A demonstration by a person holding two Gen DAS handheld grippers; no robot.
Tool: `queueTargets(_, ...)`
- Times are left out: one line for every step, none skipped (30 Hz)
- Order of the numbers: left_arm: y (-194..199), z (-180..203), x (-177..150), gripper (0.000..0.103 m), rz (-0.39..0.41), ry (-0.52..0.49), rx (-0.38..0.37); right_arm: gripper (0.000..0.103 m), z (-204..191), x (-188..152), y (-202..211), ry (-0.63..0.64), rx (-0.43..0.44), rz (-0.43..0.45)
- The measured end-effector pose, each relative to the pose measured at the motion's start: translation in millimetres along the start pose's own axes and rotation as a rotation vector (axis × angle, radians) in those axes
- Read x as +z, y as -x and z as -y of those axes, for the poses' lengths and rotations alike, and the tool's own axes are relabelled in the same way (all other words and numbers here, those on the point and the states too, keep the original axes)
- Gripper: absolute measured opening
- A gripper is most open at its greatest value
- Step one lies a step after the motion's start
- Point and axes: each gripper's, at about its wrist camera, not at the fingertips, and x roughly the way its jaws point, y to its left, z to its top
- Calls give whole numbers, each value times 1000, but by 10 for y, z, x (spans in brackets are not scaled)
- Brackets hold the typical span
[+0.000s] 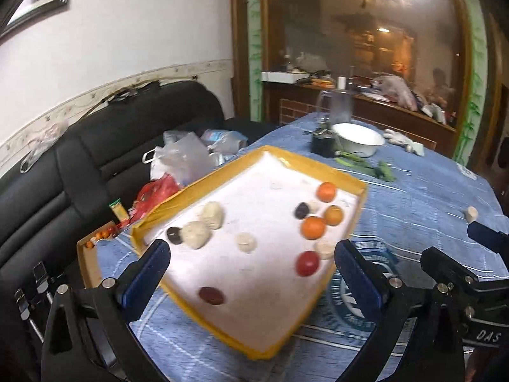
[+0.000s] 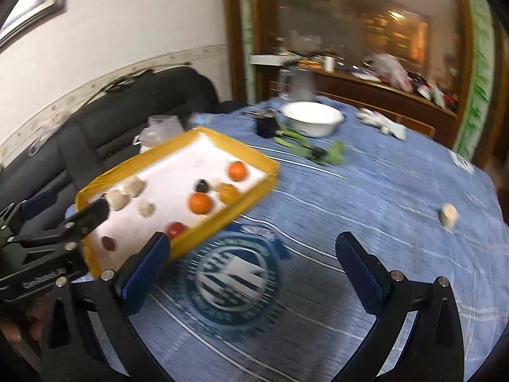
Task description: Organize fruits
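Although most of the fruit is already gathered in the yellow tray (image 1: 350,184), the sorting inside it is judged to be only partly done. Three oranges (image 1: 313,227) are grouped near the tray's right wall, with a dark plum (image 1: 301,210) just beside them and a red tomato-like fruit (image 1: 307,263) a little nearer the camera. A cluster of pale round pieces (image 1: 196,234) is seen toward the left side, touching another dark fruit (image 1: 174,235), while a dark red fruit (image 1: 211,295) lies alone near the front wall. One pale piece (image 2: 448,215) is left outside, well apart from the tray on the blue cloth of the bench (image 2: 381,191), and it is judged to be what remains to be brought in. A white bowl (image 2: 313,121) is set at the far end of the bench, with green vegetables (image 2: 318,152) near it; whether these belong to the task cannot be told.

The left tool (image 1: 253,254) is held low over the tray's near edge, its blue-padded fingers spread wide with nothing between them. The right tool (image 2: 253,248) is likewise held released and empty, pointed over the printed emblem on the cloth, just right of the tray. In the right wrist view the left tool is seen from the side, reaching over the tray's left corner, and part of a hand (image 2: 19,324) is visible behind it. Both views are blurred, so finer details of the fruit are left unnamed.
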Motion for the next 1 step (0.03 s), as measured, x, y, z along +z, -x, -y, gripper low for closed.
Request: queueTargets(1, -39, 5, 103, -1, 7, 3, 103, -72, 26, -20, 13, 8, -2)
